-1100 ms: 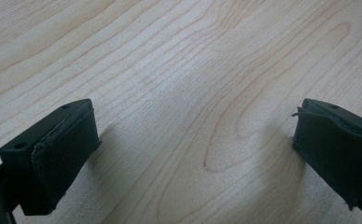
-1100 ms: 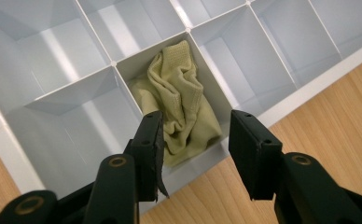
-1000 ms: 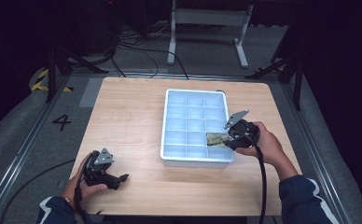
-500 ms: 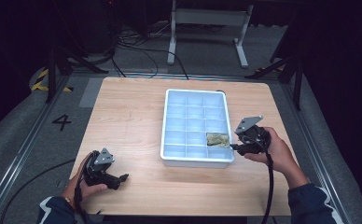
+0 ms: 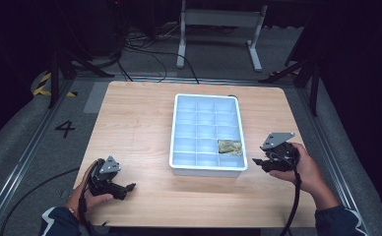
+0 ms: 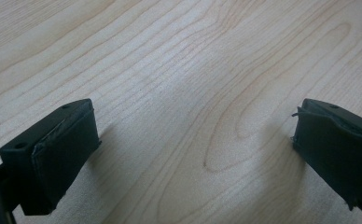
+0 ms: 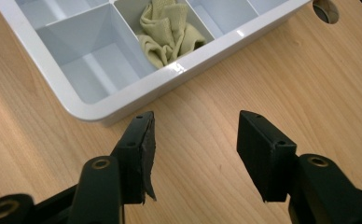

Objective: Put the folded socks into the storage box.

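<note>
Placement step judged done: yellow-green cloth (image 7: 170,31) crumpled in tray (image 5: 179,162) compartment by its right wall near the front-right corner, right gripper (image 7: 193,135) released beside it, left gripper (image 6: 193,149) released near table (image 5: 140,123) front-left corner; next, withdraw or fetch another item.

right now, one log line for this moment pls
cloth in tray compartment, right column | right gripper open, beside tray, over table | left gripper open, on table

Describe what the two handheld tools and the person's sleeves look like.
Both are black. The left tool and right tool each carry a grey three-cornered plate on top and trail a black cable toward the person. In the right gripper view, the right tool's two flat rectangular black jaws show small screw holes and round pivot bolts. The person's sleeves are dark navy blue.
</note>
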The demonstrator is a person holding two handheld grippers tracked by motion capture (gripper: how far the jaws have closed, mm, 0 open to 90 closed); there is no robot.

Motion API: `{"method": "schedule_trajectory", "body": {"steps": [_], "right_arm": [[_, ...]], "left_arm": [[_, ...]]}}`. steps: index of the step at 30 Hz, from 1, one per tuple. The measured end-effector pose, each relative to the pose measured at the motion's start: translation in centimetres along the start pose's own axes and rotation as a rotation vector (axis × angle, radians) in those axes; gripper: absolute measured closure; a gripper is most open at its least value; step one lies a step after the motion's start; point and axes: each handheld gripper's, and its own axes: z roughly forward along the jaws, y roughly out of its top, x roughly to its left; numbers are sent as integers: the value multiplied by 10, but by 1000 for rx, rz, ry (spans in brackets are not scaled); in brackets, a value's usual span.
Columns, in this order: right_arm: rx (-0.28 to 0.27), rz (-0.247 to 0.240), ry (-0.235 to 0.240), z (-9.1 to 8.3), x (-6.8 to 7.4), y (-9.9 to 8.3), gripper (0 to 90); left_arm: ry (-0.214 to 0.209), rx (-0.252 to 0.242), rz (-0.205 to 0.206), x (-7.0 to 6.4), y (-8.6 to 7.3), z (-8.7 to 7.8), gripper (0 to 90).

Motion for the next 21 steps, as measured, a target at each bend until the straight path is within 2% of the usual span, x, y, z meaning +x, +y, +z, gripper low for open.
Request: {"method": "schedule_trajectory", "body": {"steps": [8, 21], "right_arm": [[-32, 21, 10, 1, 3, -28, 445], [-44, 66, -21, 6, 7, -71, 432]], "left_arm": [[1, 0, 1, 0, 0, 0, 2], [3, -2, -2, 0, 0, 0, 2]]}}
